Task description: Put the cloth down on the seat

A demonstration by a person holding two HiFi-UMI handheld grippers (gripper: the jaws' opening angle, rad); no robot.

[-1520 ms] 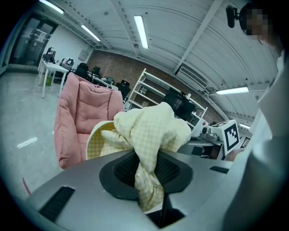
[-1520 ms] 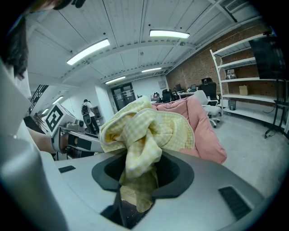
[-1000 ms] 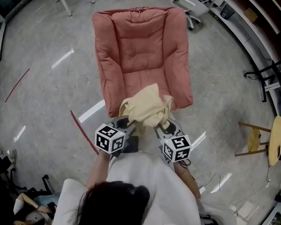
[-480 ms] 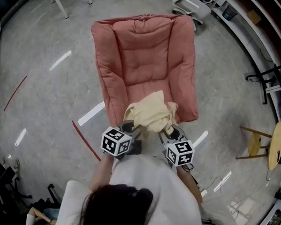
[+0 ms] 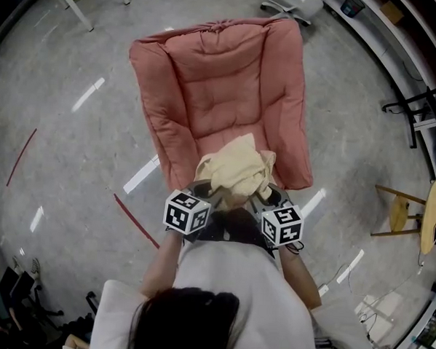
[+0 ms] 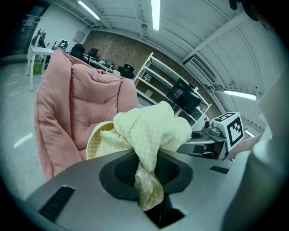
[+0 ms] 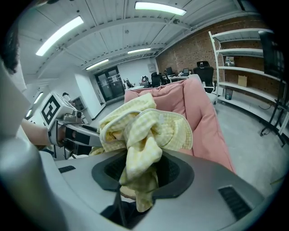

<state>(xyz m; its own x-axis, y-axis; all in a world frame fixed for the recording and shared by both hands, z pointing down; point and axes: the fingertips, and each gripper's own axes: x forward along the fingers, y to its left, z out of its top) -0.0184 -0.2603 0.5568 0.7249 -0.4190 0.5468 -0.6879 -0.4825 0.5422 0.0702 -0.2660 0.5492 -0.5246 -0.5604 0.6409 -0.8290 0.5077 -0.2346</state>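
Note:
A crumpled pale yellow checked cloth (image 5: 236,171) hangs bunched between my two grippers over the front edge of a pink padded seat (image 5: 215,97). My left gripper (image 5: 206,195) is shut on one end of the cloth (image 6: 146,149). My right gripper (image 5: 264,198) is shut on the other end, where the cloth (image 7: 142,149) is pinched between the pads. The pink seat (image 6: 76,108) rises behind the cloth in the left gripper view, and the seat (image 7: 198,113) shows to the right of it in the right gripper view.
A grey polished floor (image 5: 73,148) with a red tape line (image 5: 135,220) surrounds the seat. A wooden stool (image 5: 412,217) stands at the right. An office chair (image 5: 289,2) sits behind the seat, with metal shelving (image 5: 425,115) at the far right.
Both grippers have carried the cloth forward, so it now hangs further over the seat's front edge. The grip on the cloth is unchanged.

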